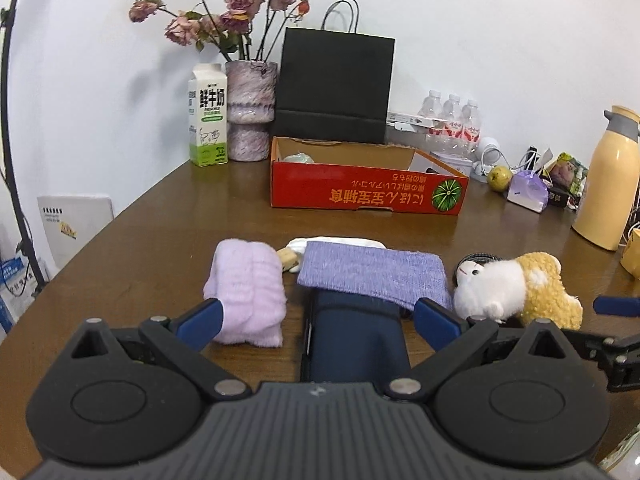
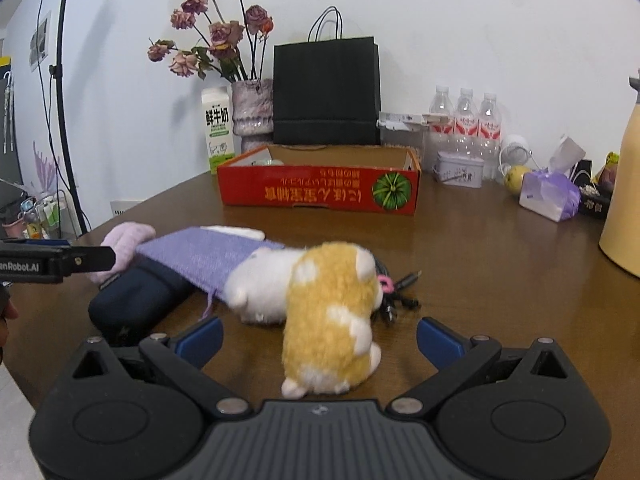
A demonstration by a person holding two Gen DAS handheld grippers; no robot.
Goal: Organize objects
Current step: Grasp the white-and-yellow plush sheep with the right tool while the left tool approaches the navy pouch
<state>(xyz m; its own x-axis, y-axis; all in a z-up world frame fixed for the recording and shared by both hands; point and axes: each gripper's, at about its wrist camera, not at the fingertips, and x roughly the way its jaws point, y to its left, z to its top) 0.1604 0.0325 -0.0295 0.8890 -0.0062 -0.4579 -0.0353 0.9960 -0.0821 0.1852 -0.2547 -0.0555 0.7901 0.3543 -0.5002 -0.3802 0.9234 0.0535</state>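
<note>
Clutter sits in a loose row on the near half of the brown desk (image 1: pixel 160 216): a pink rolled towel (image 1: pixel 246 292) on the left, a purple knitted cloth (image 1: pixel 374 274) draped over the far end of a dark navy pouch (image 1: pixel 354 344), a white cloth (image 1: pixel 336 243) peeking out behind the purple one, and a yellow-and-white plush toy (image 2: pixel 324 320) lying on its side at the right, touching a bundle of black cables (image 2: pixel 394 288). The left gripper (image 1: pixel 318 322) hovers low with its blue-tipped fingers (image 1: pixel 200 322) spread wide — one just beside the pink towel, the other near the edge of the purple cloth, the navy pouch running between them; nothing is held. The right gripper (image 2: pixel 320 340) also has its fingers well apart, with the plush toy's hind end lying between them but not pinched. Farther back stands an open red cardboard box (image 1: pixel 368 192) with a green melon printed on its front wall; a small pale item lies in its left corner, too little of it showing to identify. Behind the box are a black paper bag (image 1: pixel 336 88), a vase of dried roses (image 1: pixel 250 108) and a milk carton (image 1: pixel 208 116) — with water bottles (image 2: pixel 466 120) and a yellow flask (image 1: pixel 608 180) off to the right.
</note>
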